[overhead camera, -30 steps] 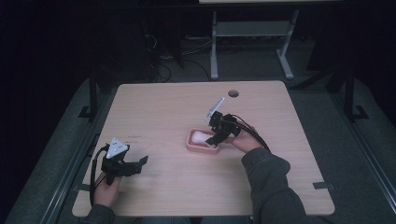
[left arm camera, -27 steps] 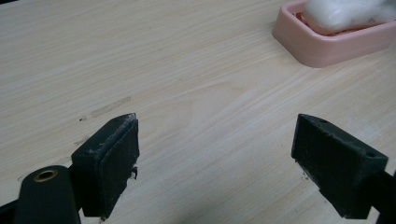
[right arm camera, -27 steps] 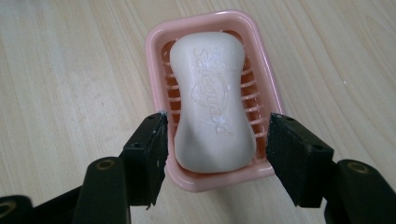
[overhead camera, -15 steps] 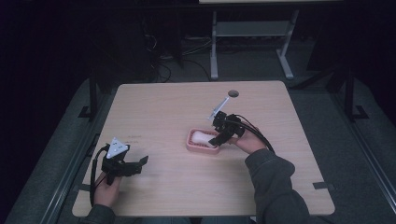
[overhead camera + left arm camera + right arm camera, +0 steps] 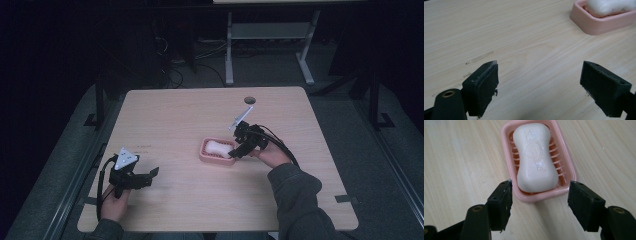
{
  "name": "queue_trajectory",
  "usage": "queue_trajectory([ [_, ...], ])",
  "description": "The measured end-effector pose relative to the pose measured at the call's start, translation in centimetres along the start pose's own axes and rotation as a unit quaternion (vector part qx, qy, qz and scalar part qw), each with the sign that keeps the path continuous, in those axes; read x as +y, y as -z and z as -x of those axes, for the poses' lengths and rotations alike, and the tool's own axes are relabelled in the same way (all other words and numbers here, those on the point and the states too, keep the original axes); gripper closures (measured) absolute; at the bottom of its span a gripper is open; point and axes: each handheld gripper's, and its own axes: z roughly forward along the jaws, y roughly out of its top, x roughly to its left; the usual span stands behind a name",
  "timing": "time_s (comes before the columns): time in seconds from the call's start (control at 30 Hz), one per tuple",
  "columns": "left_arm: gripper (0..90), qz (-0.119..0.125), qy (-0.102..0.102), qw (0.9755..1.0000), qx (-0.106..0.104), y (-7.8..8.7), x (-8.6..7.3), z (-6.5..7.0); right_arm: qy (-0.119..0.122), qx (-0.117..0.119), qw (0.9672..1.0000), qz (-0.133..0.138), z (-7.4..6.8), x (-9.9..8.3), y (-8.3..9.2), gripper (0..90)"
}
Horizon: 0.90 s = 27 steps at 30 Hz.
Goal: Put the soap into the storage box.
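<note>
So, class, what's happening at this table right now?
A person works two hand-held tongs at a wooden table. The right tongs sit at the near end of a pink soap dish that holds a white bar of soap; their jaws have just been opening and grip nothing. The left tongs rest open, apart from the dish.

Your left gripper [image 5: 150, 173] rests low near your side, jaws spread wide with nothing between them. Your right gripper [image 5: 235, 152] tilts down, jaws just opening, pads pressing on nothing.
</note>
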Motion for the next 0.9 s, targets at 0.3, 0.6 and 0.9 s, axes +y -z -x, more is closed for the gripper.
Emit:
queue_trajectory([
  [0.3,14.7,0.001,0.000,1.0000,0.001,0.0,0.0,0.0,-0.002,-0.002,1.0000,0.004,-0.2,-0.3,0.7,34.6],
  [0.6,14.6,0.001,0.001,1.0000,0.001,0.0,0.0,0.1,-0.014,-0.005,0.9998,0.015,-0.3,-1.8,1.2,34.9],
  [0.9,14.7,-0.001,0.001,1.0000,0.000,0.0,0.0,0.1,-0.024,-0.006,0.9995,0.021,-0.2,-3.1,1.7,34.8],
])
